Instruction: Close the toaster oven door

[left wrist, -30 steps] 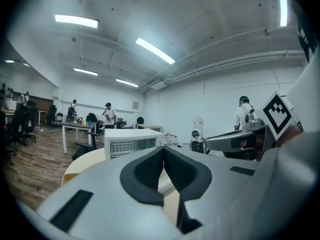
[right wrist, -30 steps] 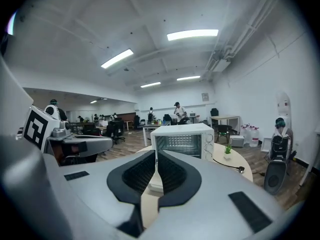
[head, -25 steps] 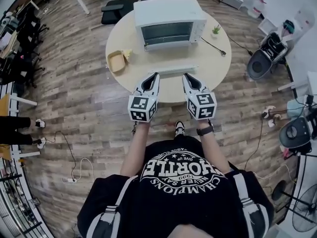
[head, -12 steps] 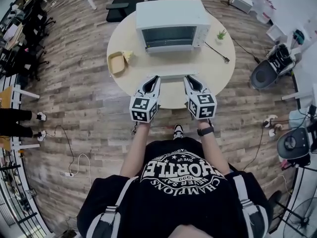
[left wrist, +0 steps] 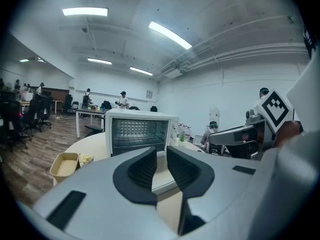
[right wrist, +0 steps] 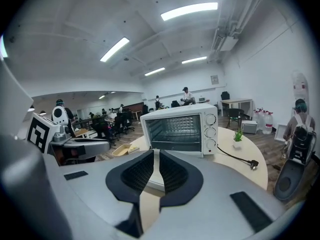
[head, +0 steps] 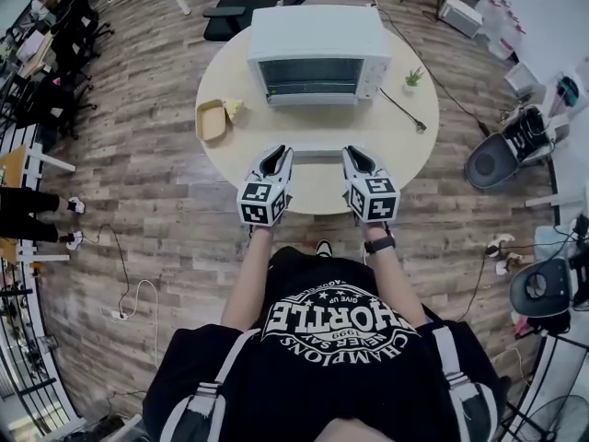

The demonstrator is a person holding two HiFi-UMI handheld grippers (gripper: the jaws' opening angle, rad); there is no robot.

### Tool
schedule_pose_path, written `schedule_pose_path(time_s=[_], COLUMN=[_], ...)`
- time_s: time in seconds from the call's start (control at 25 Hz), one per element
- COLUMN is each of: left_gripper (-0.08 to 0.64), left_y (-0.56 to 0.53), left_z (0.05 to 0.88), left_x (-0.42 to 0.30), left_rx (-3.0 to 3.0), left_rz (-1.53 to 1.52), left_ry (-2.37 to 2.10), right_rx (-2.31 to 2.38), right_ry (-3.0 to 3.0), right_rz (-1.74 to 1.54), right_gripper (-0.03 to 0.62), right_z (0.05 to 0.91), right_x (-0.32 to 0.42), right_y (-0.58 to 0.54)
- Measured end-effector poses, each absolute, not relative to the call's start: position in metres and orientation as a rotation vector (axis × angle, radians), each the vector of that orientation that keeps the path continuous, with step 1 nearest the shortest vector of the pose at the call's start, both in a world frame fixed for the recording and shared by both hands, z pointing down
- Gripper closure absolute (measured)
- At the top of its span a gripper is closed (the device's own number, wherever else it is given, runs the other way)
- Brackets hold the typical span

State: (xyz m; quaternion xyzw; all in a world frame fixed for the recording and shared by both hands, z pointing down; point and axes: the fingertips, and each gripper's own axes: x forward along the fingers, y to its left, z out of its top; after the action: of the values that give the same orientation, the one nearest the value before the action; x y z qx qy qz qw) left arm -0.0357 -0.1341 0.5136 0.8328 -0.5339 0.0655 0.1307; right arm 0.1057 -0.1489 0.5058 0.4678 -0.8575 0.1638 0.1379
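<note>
The white toaster oven stands at the far side of the round table, with its door folded down flat toward me. My left gripper sits at the door's left front corner and my right gripper at its right front corner. In the left gripper view, the left gripper has a narrow gap and the door's edge shows beyond it; these jaws have just been opening. The right gripper also stands slightly apart after opening, with nothing pinched and the door ahead.
A tan tray with a food scrap lies on the table's left side. A small potted plant and a black power cord lie at the right. A black office chair stands behind the table, and a grey bin to its right.
Both grippers have sunk lower and now lie closer to the table at the folded-down door's front edge. The door has not moved.
</note>
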Motion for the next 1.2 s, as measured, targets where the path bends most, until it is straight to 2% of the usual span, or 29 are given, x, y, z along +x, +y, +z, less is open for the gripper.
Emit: schedule_pose_path(time_s=[0.48,0.76,1.2], left_gripper=[0.410,0.403,0.385], left_y=[-0.139,-0.152,-0.163], left_z=[0.575,0.619,0.668], left_x=[-0.047,-0.062,-0.098], left_rx=[2.265,2.249,2.111], left_rz=[0.249,0.339,0.362], left_ry=[-1.546,-1.483,-1.482], right_rx=[1.277,1.358,1.438], right_ry=[-2.419,-2.342,-2.189], right_rz=[0.643,0.712,0.813], right_gripper=[0.508,0.485,0.485], right_z=[0.574,0.615,0.672], right_x=[0.114,0.122,0.140], right_y=[-0.150,-0.170,-0.178])
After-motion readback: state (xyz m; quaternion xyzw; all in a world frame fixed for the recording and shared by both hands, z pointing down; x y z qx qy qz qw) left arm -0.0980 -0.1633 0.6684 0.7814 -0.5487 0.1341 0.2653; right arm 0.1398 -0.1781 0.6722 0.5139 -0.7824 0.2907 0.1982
